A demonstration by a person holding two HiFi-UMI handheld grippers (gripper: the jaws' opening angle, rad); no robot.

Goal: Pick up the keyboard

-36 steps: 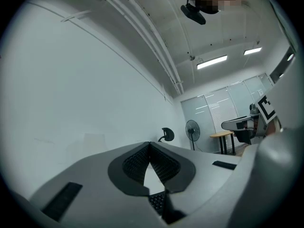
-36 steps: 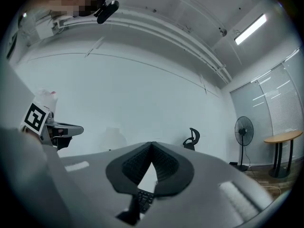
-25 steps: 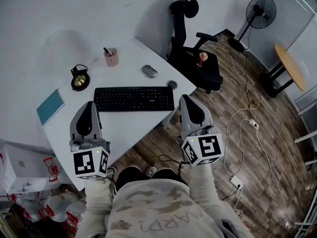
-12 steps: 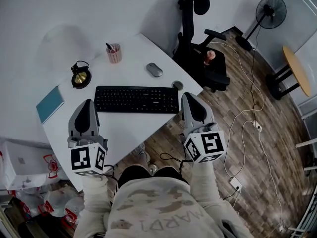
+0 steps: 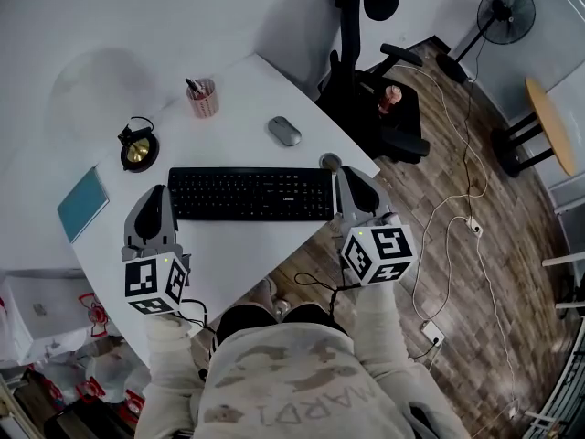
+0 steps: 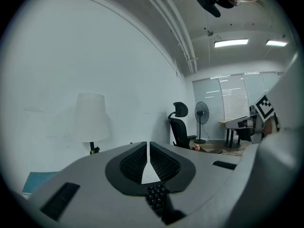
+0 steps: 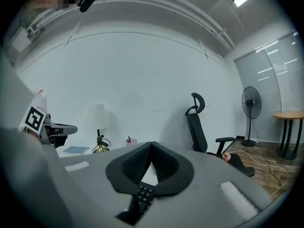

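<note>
A black keyboard [image 5: 251, 194] lies flat on the white desk [image 5: 233, 259]. My left gripper [image 5: 157, 192] is shut and empty, its tips just off the keyboard's left end. My right gripper [image 5: 348, 174] is also shut and empty, beside the keyboard's right end at the desk's edge. In the left gripper view the closed jaws [image 6: 148, 145] point level across the desk, with a few keyboard keys [image 6: 156, 198] showing beneath them. The right gripper view shows its closed jaws [image 7: 152, 145] with keyboard keys [image 7: 142, 194] below. Whether either gripper touches the keyboard I cannot tell.
Behind the keyboard are a grey mouse [image 5: 284, 131], a pen cup [image 5: 202, 99], a lamp base [image 5: 137, 149] and a small round object [image 5: 330, 162]. A blue notebook [image 5: 82, 203] lies at left. An office chair [image 5: 375, 80], a fan [image 5: 503, 12] and floor cables [image 5: 457, 218] are at right.
Both grippers have moved forward and lower, from in front of the keyboard to its two ends. Both jaws stayed shut.
</note>
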